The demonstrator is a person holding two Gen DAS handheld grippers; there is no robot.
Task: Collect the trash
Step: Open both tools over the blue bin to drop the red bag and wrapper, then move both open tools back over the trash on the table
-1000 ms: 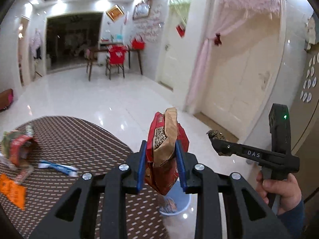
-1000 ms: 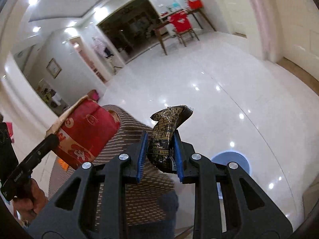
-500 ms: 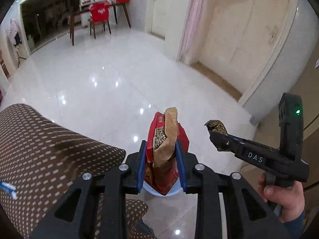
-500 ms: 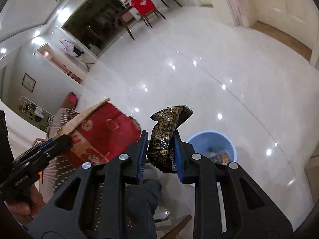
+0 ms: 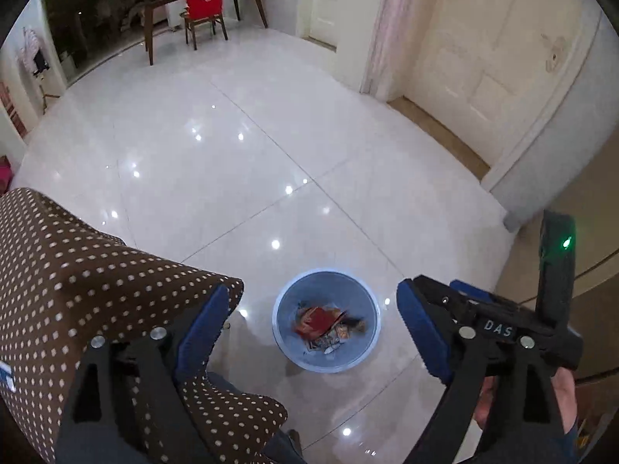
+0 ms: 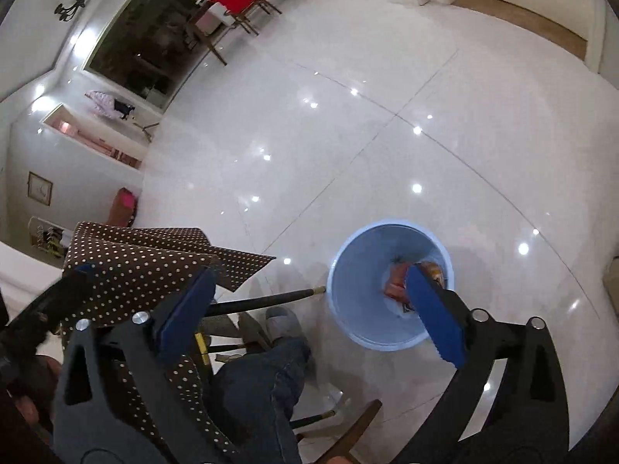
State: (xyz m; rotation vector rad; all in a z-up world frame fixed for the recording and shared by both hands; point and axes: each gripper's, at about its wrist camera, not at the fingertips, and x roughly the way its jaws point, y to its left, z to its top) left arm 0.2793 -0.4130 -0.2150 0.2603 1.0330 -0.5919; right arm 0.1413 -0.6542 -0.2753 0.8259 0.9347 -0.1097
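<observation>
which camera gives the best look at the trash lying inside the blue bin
The left wrist view: the blue bin sits unobstructed, wrappers visible at its bottom. In the right wrist view, a blue pad covers part of them.

The left gripper [image 5: 313,332] fills the lower part of the left wrist view, its blue-padded fingers [image 5: 201,328] spread wide with nothing between them. The right gripper [image 6: 309,313] likewise stands wide apart and empty across the bottom of its own view. At lower right of the left wrist view, the right hand [image 5: 561,406] clasps its gripper's handle. A jeans-clad leg [image 6: 255,390] shows at bottom centre.
</observation>
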